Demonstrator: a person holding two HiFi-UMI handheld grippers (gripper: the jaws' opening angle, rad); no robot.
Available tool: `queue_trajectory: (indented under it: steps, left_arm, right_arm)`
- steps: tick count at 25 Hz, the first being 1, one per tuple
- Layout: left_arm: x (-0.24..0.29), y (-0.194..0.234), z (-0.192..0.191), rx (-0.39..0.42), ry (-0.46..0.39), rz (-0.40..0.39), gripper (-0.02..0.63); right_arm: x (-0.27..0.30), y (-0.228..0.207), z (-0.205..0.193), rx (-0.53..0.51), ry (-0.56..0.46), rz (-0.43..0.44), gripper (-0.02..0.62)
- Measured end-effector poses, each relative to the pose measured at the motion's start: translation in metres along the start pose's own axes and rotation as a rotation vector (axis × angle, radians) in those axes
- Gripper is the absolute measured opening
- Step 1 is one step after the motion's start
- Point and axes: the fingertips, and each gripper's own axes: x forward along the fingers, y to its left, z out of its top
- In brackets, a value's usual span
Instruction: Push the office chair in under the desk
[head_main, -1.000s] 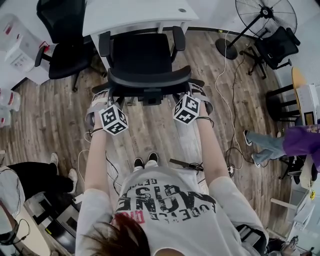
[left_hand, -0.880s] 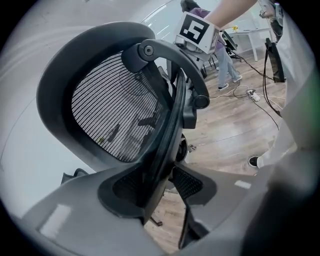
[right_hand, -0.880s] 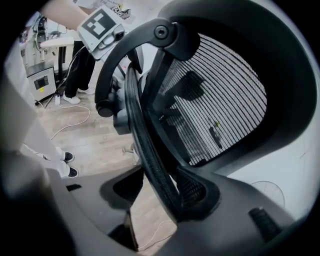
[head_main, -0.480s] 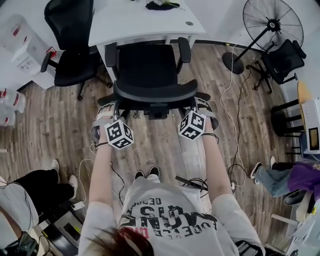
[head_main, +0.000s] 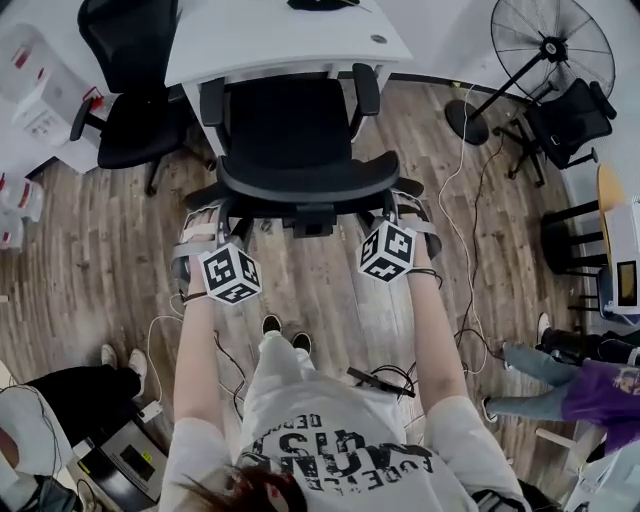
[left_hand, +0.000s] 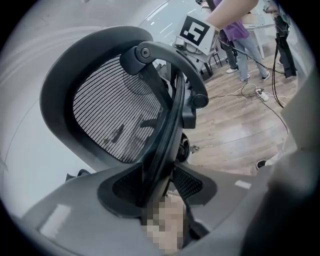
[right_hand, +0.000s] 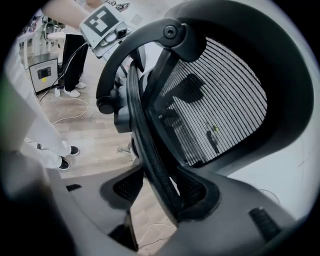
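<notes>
Facing the counter (head_main: 260, 45), the chair (head_main: 295, 115) is found with its seat front at the counter's edge. The left hand-held gripper (left_hand: 161, 187) is clamped on the left rim of the chair's backrest (head_main: 305, 180). The right hand-held gripper (right_hand: 162, 192) is clamped on the right rim.

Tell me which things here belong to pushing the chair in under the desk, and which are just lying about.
For the job:
office chair
desk
left gripper and right gripper, each closed on the chair's backrest rim

Just lying about:
spare black chair
standing fan
floor cable
white boxes
</notes>
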Motion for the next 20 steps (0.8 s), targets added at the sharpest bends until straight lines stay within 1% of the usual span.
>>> queue_trajectory:
  steps: [6,11,16,20]
  left_arm:
    - [0.009,0.004,0.009,0.005,-0.006,0.015,0.198]
    - [0.014,0.003,0.005,0.007,-0.009,0.022,0.198]
    - [0.026,0.018,0.010,-0.004,0.002,0.022,0.199]
    - [0.034,0.023,0.014,-0.005,0.002,0.033,0.199]
  right_arm:
    - [0.007,-0.011,-0.009,-0.004,0.004,-0.003,0.198]
    - [0.014,-0.010,-0.007,-0.008,0.007,-0.009,0.198]
    - [0.023,-0.029,-0.008,-0.012,0.006,-0.007,0.198]
    - [0.031,-0.036,-0.012,-0.012,0.009,-0.007,0.199]
